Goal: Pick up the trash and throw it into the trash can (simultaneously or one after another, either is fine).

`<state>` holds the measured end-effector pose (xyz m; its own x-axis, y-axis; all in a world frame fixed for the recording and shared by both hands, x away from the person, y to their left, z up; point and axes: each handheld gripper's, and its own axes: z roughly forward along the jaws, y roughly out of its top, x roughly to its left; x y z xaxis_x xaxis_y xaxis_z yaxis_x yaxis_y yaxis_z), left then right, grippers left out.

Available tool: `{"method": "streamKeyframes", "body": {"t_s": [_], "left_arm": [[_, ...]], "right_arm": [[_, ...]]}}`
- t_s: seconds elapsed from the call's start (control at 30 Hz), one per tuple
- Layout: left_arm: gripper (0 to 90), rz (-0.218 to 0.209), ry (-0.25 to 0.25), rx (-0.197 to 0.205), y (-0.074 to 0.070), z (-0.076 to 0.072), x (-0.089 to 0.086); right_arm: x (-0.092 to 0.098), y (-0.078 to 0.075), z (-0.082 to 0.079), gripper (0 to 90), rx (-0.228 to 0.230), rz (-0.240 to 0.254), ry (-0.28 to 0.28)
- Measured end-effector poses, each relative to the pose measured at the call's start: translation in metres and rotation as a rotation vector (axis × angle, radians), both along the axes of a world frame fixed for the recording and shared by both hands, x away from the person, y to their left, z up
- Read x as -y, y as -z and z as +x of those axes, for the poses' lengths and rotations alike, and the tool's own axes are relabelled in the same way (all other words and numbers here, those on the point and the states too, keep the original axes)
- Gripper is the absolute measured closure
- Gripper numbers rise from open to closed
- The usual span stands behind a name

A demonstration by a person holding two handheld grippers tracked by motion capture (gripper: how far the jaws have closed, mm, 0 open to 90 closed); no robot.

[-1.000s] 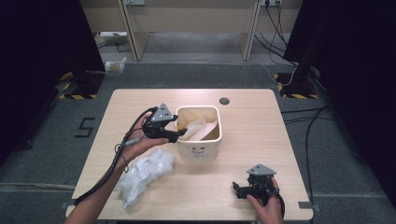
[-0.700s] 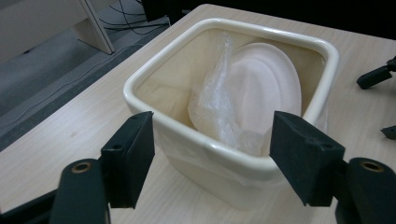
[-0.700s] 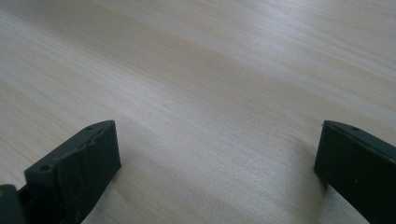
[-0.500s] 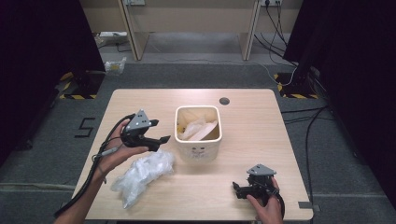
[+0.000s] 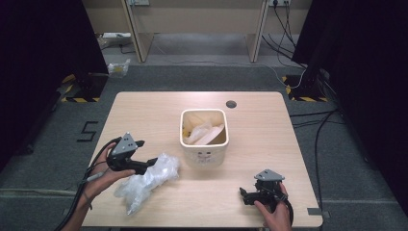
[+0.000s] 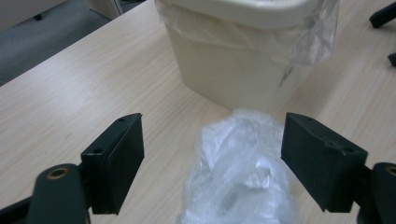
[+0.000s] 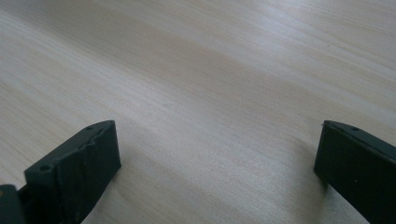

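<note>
A cream bin [image 5: 204, 135] stands mid-table with pale wrapping inside it; in the left gripper view the bin [image 6: 233, 51] has clear film over its rim. A crumpled clear plastic bag [image 5: 146, 182] lies on the table at the bin's front left. My left gripper [image 5: 150, 164] hovers over the bag's upper end, open. The bag [image 6: 238, 177] sits between its spread jaws, untouched. My right gripper [image 5: 244, 196] rests low at the table's front right, open, pointing left, with bare wood [image 7: 210, 116] between its jaws.
A small dark round grommet [image 5: 231, 104] sits in the table [image 5: 269, 134] behind the bin. Cables trail from both grippers off the front edge. Dark partitions and a cabinet stand beyond the table on grey carpet.
My left gripper has drawn back from the bin's left rim toward the front left and now hangs over the plastic bag. The right gripper has stayed put.
</note>
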<state>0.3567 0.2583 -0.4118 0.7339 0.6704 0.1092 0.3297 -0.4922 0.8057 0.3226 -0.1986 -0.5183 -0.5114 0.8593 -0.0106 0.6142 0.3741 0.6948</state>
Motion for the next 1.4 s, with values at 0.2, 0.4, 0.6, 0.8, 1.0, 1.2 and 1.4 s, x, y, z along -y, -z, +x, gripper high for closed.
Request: {"method": "streamKeyframes", "body": {"t_s": [0.2, 0.4, 0.6, 0.8, 1.0, 1.2, 1.4], "left_arm": [[16.1, 0.018, -0.006, -0.022, 0.022, -0.014, -0.003], [16.1, 0.037, -0.010, -0.042, 0.039, -0.023, -0.002], [15.6, 0.085, -0.033, -0.074, 0.056, -0.021, -0.005], [14.9, 0.078, -0.049, -0.118, 0.068, -0.020, -0.007], [14.1, 0.070, -0.058, -0.152, 0.077, -0.015, -0.007], [17.2, 0.089, -0.042, -0.154, 0.082, -0.015, -0.006], [25.4, 0.108, -0.017, -0.147, 0.083, -0.016, -0.005]], "right_arm": [[0.000, 0.000, 0.000, 0.3, 0.000, 0.000, 0.000], [0.000, 0.000, 0.000, 0.3, 0.000, 0.000, 0.000], [0.000, 0.000, 0.000, 0.3, -0.002, 0.001, 0.003], [0.000, 0.000, 0.000, 0.3, -0.002, 0.002, 0.004], [0.000, 0.000, 0.000, 0.4, 0.001, -0.001, 0.000], [0.000, 0.000, 0.000, 0.4, 0.001, -0.001, 0.000], [0.000, 0.000, 0.000, 0.5, 0.003, -0.001, 0.002]]}}
